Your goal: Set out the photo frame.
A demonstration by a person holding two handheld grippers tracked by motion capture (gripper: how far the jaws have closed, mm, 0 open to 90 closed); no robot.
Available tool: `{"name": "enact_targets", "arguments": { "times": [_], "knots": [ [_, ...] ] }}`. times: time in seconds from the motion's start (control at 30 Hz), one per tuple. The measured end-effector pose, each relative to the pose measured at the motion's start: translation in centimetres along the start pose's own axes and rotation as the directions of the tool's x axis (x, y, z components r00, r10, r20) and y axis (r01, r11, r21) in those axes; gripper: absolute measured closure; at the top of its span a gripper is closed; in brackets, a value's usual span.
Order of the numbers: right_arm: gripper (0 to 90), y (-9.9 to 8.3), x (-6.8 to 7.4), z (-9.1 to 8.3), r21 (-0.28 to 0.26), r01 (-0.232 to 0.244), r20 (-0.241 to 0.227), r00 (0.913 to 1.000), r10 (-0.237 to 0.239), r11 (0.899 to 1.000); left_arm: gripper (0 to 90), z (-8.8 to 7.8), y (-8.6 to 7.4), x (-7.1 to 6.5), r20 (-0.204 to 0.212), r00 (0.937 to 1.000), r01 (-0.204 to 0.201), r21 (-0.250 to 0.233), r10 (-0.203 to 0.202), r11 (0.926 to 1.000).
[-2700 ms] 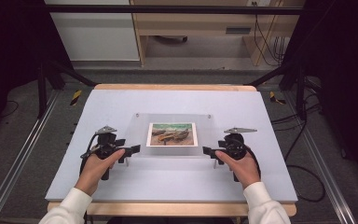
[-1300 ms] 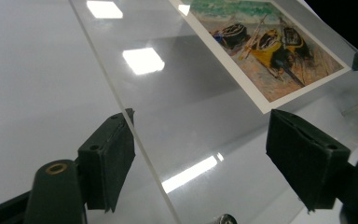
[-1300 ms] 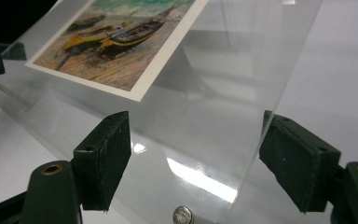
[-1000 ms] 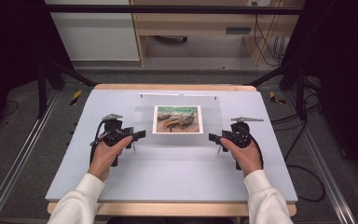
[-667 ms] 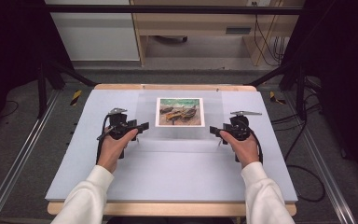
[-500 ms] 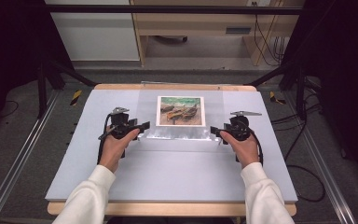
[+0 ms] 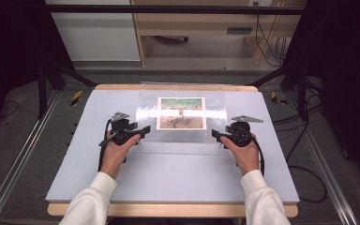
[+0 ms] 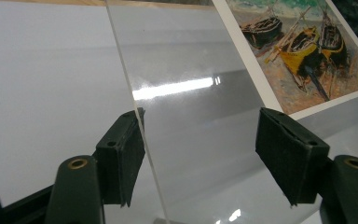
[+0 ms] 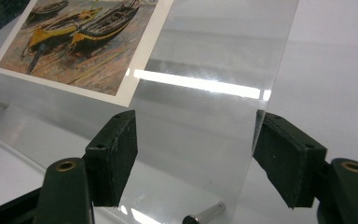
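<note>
Both hand-held grippers open, left, right, straddling clear sheet edges; I'd lower evenly, keeping print centred.

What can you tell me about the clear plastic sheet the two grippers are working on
The clear sheet looks like rigid, glossy acrylic, see-through, with a bright glare band across it. It stands tilted over the far half of the pale table, and a white-bordered painting of beached boats shows through it. The left gripper and right gripper meet its side edges; whether their pads press it is unclear. A small metal pin lies below it.
</note>
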State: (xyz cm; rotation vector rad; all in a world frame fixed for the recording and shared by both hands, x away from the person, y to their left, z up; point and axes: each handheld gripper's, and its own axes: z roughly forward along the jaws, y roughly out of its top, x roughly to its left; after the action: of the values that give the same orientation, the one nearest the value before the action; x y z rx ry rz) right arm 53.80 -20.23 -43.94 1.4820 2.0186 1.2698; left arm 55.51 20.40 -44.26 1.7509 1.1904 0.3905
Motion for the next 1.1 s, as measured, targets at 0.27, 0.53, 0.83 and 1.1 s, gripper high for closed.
{"name": "enact_targets", "arguments": {
  "times": [0.27, 0.53, 0.83, 1.1],
  "knots": [
    [33.6, -0.4, 0.1, -0.4, -0.001, 0.003, 0.001, 1.0000, -0.003, 1.000, 33.4, -0.3, -0.1, -0.2, -0.005, 1.0000, -0.007, 0.003, 0.007, 1.0000],
    [37.4, -0.6, 0.4, -1.1, 0.013, 0.033, 0.014, 0.9994, -0.033, 0.999, 36.5, -0.9, -0.4, -0.5, -0.016, 0.9996, -0.022, -0.001, 0.022, 0.9998],
    [44.8, -1.2, 0.8, -2.0, 0.015, 0.055, 0.029, 0.9980, -0.055, 0.998, 41.7, -1.9, -0.9, -1.0, -0.035, 0.9989, -0.030, -0.004, 0.030, 0.9995],
    [49.7, -1.8, 1.2, -2.7, 0.014, 0.069, 0.052, 0.9962, -0.070, 0.997, 46.5, -2.7, -1.4, -1.3, -0.045, 0.9984, -0.033, -0.009, 0.033, 0.9994]
  ]
}}
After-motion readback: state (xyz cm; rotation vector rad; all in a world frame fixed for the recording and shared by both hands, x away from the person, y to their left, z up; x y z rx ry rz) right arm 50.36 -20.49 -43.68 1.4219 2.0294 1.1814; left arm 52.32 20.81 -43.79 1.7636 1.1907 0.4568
